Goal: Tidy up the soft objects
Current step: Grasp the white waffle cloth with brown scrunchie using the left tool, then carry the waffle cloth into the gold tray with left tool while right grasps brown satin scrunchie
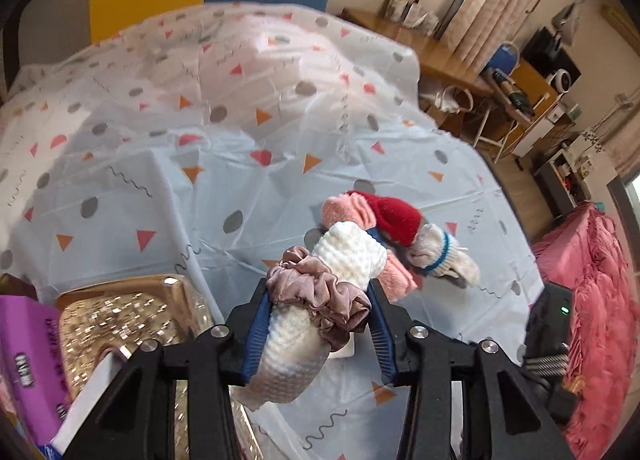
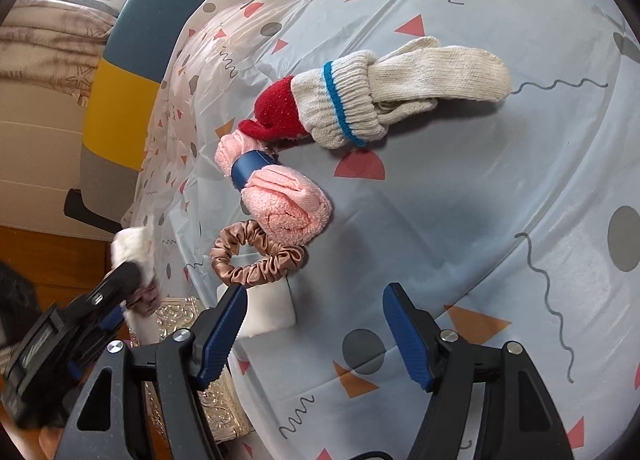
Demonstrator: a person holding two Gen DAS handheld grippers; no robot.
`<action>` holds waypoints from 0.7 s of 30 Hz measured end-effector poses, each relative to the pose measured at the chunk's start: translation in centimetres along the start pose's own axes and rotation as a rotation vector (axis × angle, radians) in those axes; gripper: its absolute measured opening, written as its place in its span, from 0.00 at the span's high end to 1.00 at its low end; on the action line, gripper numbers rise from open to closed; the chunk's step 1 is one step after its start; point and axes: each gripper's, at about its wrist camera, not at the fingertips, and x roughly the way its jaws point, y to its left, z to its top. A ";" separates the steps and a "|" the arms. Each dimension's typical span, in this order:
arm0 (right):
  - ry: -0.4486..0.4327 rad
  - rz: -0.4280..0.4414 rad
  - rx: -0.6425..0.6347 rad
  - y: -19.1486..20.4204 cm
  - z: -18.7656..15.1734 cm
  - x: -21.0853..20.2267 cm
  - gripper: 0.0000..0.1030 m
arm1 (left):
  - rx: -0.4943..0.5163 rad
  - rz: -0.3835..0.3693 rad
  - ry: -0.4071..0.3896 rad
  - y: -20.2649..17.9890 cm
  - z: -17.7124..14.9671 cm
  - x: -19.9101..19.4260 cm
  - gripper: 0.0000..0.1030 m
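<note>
A: What does the left gripper [image 1: 320, 320] hold?

B: A rolled white waffle-knit cloth [image 1: 320, 300] with a dusty-pink satin scrunchie [image 1: 320, 292] wrapped round it. The jaws are pressed on it from both sides, and the roll's long axis runs along the fingers, pointing away from the camera. Just to its left lies a gold patterned box [image 1: 120, 324], likely where it goes.

A: And the right gripper [image 2: 316, 336]?

B: Its jaws stand wide with nothing between them, above the patterned plastic-covered tabletop [image 2: 480, 199]. Just beyond its left finger lies a bronze satin scrunchie [image 2: 256, 256], touching a rolled pink terry towel [image 2: 288, 203]. Farther off are a red knit piece [image 2: 276, 111] and a cream knit glove with a blue-striped cuff [image 2: 400, 87], its long axis running left to right. The right hand is the nearer one for that pile.

A: Anything unclear?

B: A small white block [image 2: 268, 312] is half hidden behind the left finger; I can't tell what it is. A blue piece [image 2: 250, 169] rests on the pink towel, equally unclear. The box's inside is mostly cut off.
</note>
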 end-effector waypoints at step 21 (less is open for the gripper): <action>0.003 0.003 0.058 4.1 0.1 5.0 0.20 | -0.043 0.000 -0.293 8.8 -12.2 -15.5 0.55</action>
